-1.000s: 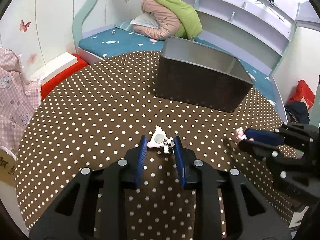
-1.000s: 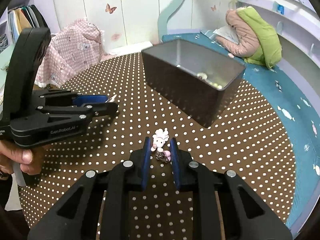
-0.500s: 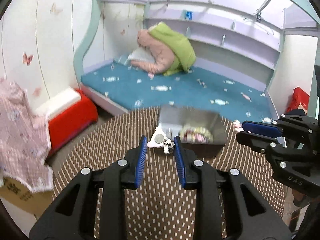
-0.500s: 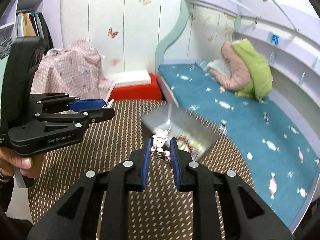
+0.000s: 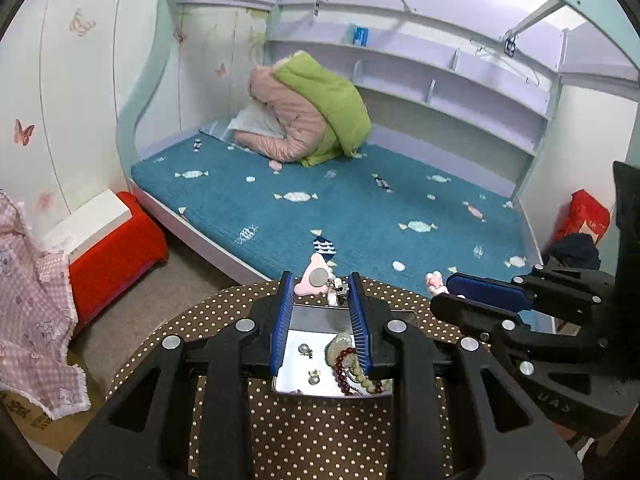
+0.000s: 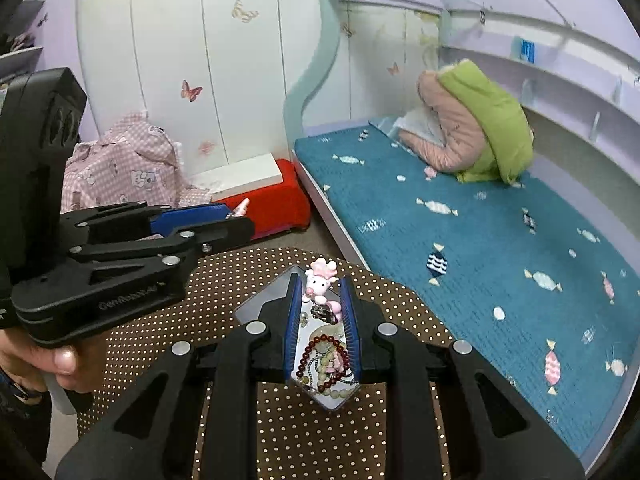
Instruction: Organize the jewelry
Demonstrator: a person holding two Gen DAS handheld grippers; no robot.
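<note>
Both grippers risen above box [image 5: 320, 390] since before; left gripper [image 5: 320, 286] fingers clamp pink charm [image 5: 314, 280], right gripper [image 6: 320, 294] fingers clamp bunny charm [image 6: 318, 282].

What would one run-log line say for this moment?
left gripper: shut on pink charm | right gripper: shut on pink bunny charm | both above metal box of beads

Raised lettering on the black side plate of the left gripper [image 6: 240, 216], seen from the right wrist camera: "GenRobot.AI", blurred. Mirrored, unreadable raised letters on the right gripper [image 5: 440, 292] body in the left wrist view. White marks on the red bag [image 5: 586, 220] far right of it: not legible. Dark print on the cardboard box [image 5: 22, 412] lower left: not legible.
</note>
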